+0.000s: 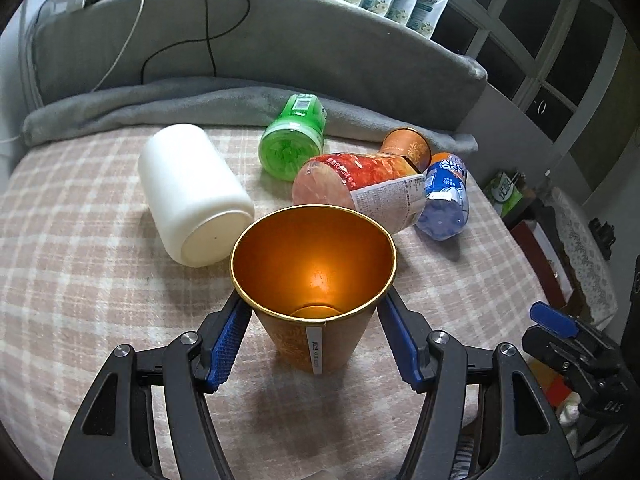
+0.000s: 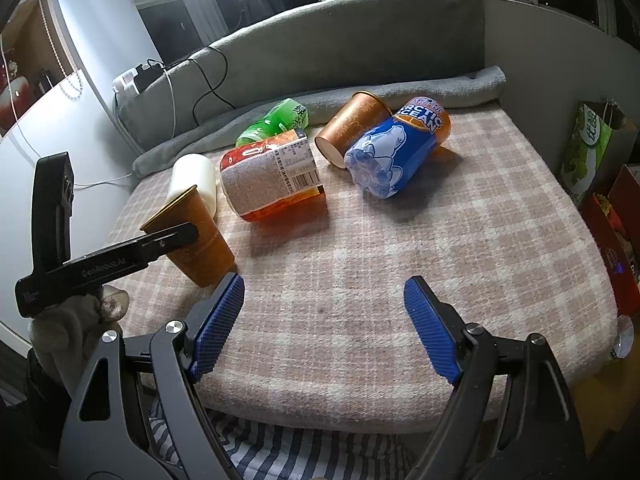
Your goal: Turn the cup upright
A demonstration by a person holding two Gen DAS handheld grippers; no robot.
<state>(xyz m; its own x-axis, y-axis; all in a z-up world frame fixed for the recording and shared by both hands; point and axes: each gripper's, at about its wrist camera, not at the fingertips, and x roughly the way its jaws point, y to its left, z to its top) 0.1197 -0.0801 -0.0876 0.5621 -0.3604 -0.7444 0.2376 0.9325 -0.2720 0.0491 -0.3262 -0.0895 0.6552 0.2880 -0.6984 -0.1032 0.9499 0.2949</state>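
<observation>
An orange cup with a gold rim (image 1: 314, 280) stands mouth up, slightly tilted, on the checked blanket between the blue pads of my left gripper (image 1: 314, 320). The pads sit close to its sides just below the rim; contact cannot be made out. It also shows in the right wrist view (image 2: 196, 236), with the left gripper's finger across it. A second orange cup (image 2: 352, 128) lies on its side at the back, also seen in the left wrist view (image 1: 408, 146). My right gripper (image 2: 324, 320) is open and empty above the blanket's front part.
A white jar (image 1: 192, 196), a green bottle (image 1: 294, 138), an orange-red labelled bottle (image 1: 360, 184) and a blue Arctic Ocean bottle (image 2: 396, 148) lie on their sides on the blanket (image 2: 400, 272). A grey backrest (image 1: 260, 40) with cables stands behind. Boxes (image 2: 588, 144) stand at the right.
</observation>
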